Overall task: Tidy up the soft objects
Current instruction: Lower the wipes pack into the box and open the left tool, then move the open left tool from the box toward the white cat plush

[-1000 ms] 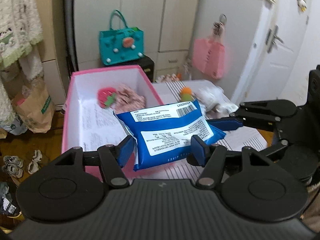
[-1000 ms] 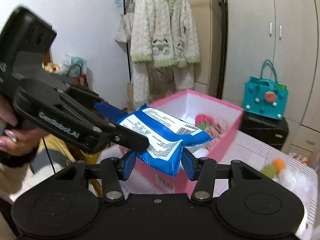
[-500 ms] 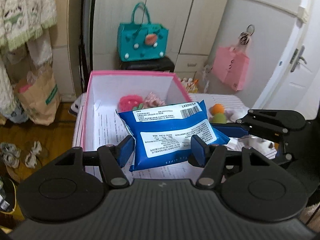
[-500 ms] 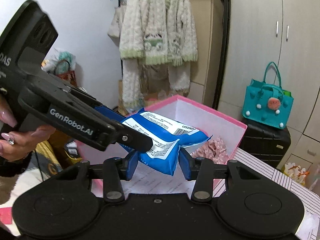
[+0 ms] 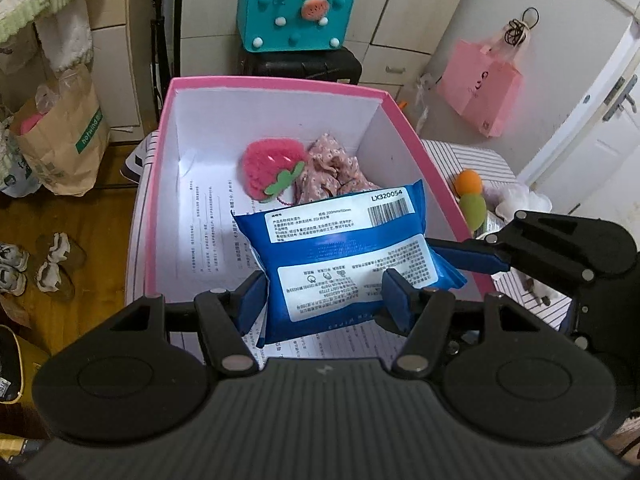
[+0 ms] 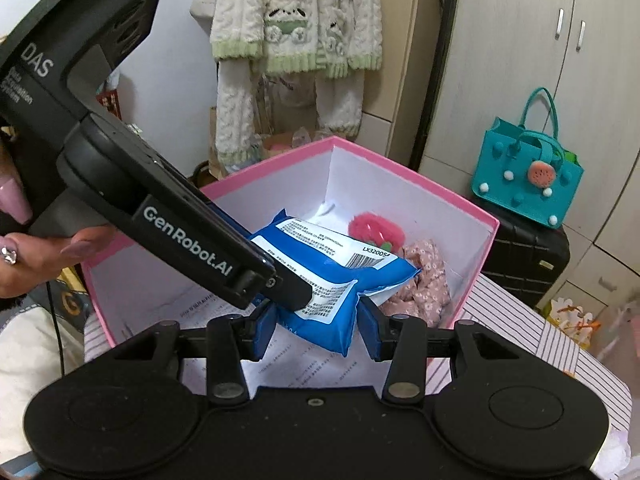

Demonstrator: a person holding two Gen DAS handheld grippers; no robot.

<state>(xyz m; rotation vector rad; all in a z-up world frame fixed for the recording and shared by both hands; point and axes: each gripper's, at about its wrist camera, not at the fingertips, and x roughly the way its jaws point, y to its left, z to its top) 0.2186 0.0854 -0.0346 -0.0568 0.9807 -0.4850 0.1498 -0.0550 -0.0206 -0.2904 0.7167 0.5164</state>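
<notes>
Our left gripper (image 5: pixel 325 295) and right gripper (image 6: pixel 316 330) both pinch the blue wipes pack (image 5: pixel 344 256), holding it over the open pink box (image 5: pixel 276 84). Beyond it, at the box's far end, we see a strawberry plush (image 5: pixel 270 168) touching a crumpled floral cloth (image 5: pixel 336 168).

A wipes pack (image 5: pixel 344 256) sits between the left gripper (image 5: pixel 326 296) fingers, over a box (image 5: pixel 276 84); beyond it inside lie a strawberry plush (image 5: pixel 270 168) and, to its right, floral cloth (image 5: pixel 336 168).
</notes>
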